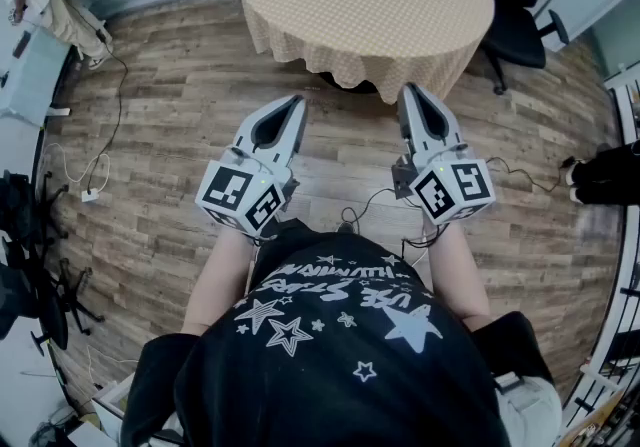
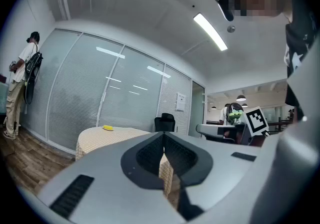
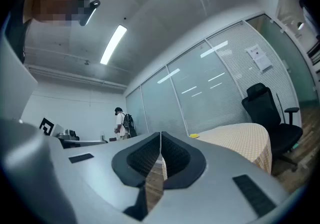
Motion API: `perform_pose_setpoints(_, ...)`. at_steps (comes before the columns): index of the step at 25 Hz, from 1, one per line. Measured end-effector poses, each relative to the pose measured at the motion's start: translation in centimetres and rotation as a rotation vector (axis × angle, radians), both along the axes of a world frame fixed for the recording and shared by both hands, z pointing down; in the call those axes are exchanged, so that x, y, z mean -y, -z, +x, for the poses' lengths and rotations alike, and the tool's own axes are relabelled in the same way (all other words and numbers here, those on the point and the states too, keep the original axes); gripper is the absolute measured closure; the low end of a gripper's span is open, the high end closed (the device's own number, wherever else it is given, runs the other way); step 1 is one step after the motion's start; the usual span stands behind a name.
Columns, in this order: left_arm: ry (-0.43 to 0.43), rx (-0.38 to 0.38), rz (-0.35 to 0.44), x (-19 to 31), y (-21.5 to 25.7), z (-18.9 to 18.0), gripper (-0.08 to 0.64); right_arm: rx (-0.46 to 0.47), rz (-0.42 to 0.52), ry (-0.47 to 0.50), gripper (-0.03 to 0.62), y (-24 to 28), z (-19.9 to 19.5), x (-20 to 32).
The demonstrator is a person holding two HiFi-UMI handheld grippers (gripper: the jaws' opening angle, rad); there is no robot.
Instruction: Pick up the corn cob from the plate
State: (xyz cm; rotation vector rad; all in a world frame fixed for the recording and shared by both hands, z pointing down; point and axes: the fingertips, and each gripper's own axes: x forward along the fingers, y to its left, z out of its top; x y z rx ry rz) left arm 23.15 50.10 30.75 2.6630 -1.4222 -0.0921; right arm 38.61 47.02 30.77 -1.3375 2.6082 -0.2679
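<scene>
Two tongs closed and empty: the grey left tongs [image 1: 296, 103] and grey right tongs [image 1: 409, 93] are held level, aimed at the round, beige-clothed desk [image 1: 370, 5], presumably for approach. A small yellow speck, judged to be the corn cob [image 2: 108, 128], is seen well apart on that desk at middle left of the left gripper view.

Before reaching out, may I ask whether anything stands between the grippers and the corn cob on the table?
Nothing visible does. The left gripper and right gripper, jaws together, hang short of the table. Only floor and the table's bare top lie between them and the small yellow corn cob.
</scene>
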Motion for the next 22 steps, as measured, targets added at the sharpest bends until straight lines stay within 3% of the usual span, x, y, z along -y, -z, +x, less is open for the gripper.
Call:
perform_pose_setpoints(13, -0.004, 0.006, -0.002, -0.2, -0.1, 1.0, 0.554, -0.030, -0.045, 0.040, 0.561, -1.0, 0.2, -0.9)
perform_pose_setpoints(22, 0.032, -0.002, -0.009, 0.0, -0.5, -1.8, 0.554, -0.046, -0.047, 0.044, 0.561, -1.0, -1.2, -0.1)
